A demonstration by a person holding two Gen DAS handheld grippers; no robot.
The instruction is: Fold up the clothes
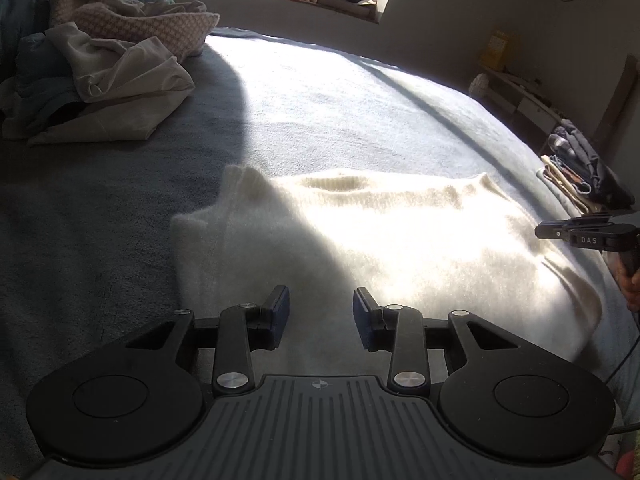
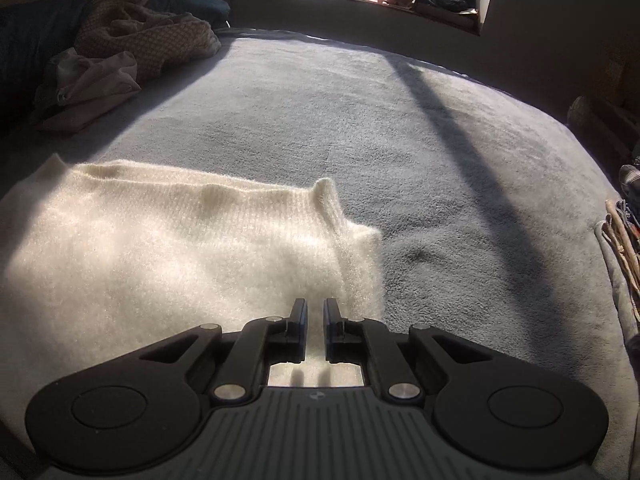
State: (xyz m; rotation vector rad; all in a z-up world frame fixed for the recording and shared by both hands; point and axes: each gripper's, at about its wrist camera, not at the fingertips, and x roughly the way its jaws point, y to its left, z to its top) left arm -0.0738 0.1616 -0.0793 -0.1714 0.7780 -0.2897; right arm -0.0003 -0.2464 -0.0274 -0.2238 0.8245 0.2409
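**Two grippers over a cream sweater on a bed**

While both grippers point down at the bed, neither holds any cloth. On the left gripper (image 1: 321,306) the jaws stand partly apart with only the knit surface showing below the gap. On the right gripper (image 2: 315,318) the jaws are nearly together, a thin slit of light between them and nothing caught in it.

Beneath both lies the cream sweater (image 1: 400,236), spread flat on the grey bed cover (image 1: 340,112), half in sunlight and half in shadow. Its far edge is a thick rolled fold that runs across the bed. In the right wrist view the right gripper hangs just inside the sweater's right-hand edge, which ends in a ribbed, raised corner (image 2: 330,196). In the left wrist view the left edge shows a similar raised corner (image 1: 236,176), ahead and left of the left gripper.

Beyond the far edge the bed cover lies bare up to the window sill (image 1: 280,0), crossed by a dark band of shadow. At the far left corner sits a heap of unfolded clothes (image 1: 112,76); at the bed's right edge lies a small stack of folded items (image 1: 576,180), well apart from the sweater.
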